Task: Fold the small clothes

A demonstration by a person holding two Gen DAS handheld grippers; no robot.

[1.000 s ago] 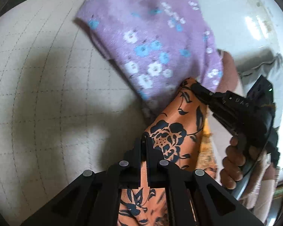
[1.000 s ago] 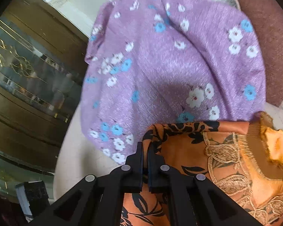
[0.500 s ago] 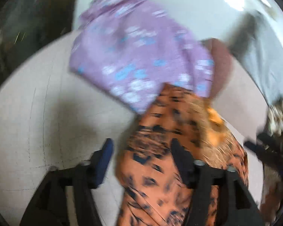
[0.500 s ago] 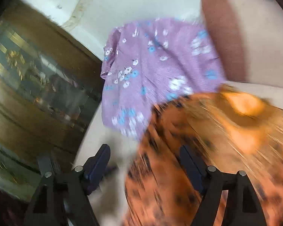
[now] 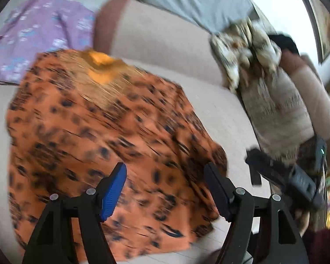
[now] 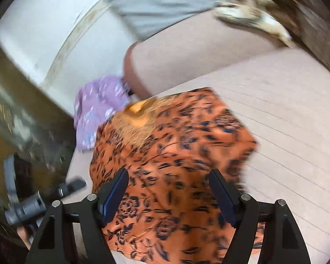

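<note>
Two grippers open above the orange garment

Both tools hang clear of the cloth. Left gripper [image 5: 165, 189]: jaws have just been opening and stand wide, nothing between the pads; the orange floral garment [image 5: 103, 136] lies below and ahead of it, spread on the beige cushion [image 5: 220, 110]. Right gripper [image 6: 168, 192]: wide apart too, nothing clamped, same garment [image 6: 169, 154] under and ahead of its fingers.

Orientation, as far as blur allows: neckline at the far end from both tools, hem end nearest them, so the long axis runs away along each tool's pointing line. Garment looks already narrowed into a rough rectangle.

Judgement: near hem edge sits closest to both tools, neither clearly nearer; next fold likely lifts that edge toward the neckline.

Purple floral garment [image 5: 44, 33] lies beyond, far-left of the left gripper, partly under the orange one.
</note>
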